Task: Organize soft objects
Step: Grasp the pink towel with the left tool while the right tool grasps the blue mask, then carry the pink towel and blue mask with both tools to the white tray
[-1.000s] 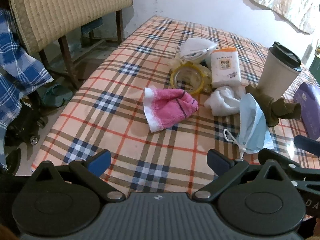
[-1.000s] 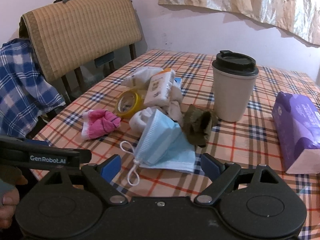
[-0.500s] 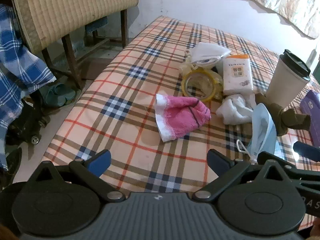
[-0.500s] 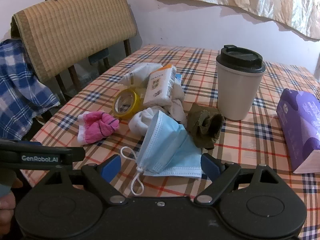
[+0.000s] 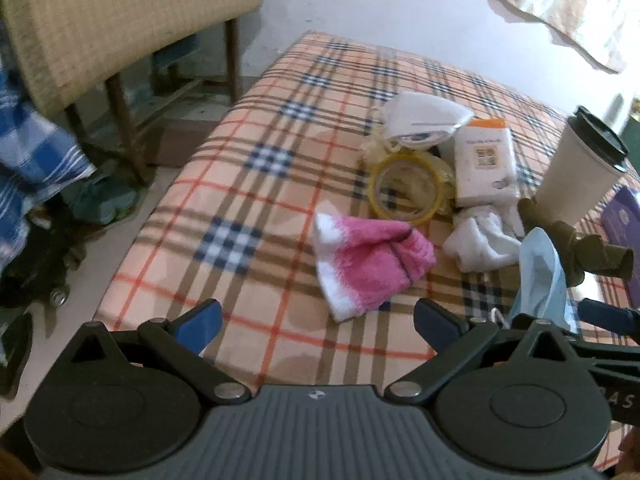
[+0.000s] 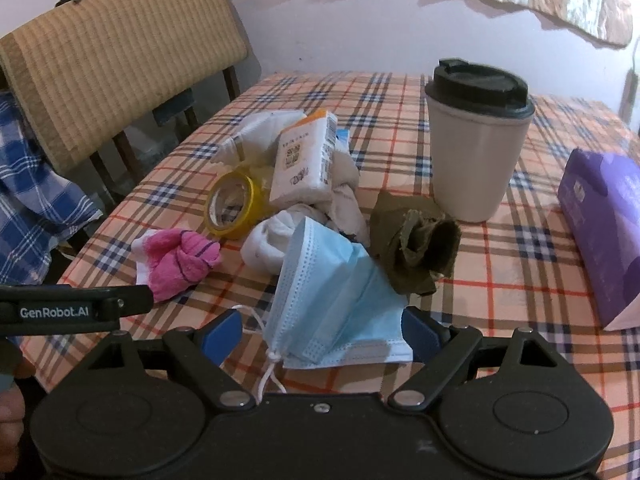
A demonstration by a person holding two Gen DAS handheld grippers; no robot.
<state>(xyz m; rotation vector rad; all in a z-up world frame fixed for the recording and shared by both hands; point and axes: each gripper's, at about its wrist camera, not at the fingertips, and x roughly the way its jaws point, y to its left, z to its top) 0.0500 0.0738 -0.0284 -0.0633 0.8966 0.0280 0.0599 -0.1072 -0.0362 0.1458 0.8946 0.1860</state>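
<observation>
Both tools are spread, the left tool marked "GenRobot.AI" facing the pink cloth, the right tool at the blue mask on the counter

- Left gripper: dark grey ribbed body, black linkage arms on two big round discs, silver pivot screws, blue pads on the fingertips. Tiny white logo on the centre of the body.
- Right gripper: same build but a smooth black body, with the same silver screws and blue pads.
- Seen from the right wrist camera, the left gripper's side bar has "GenRobot.AI" in white lettering.
</observation>
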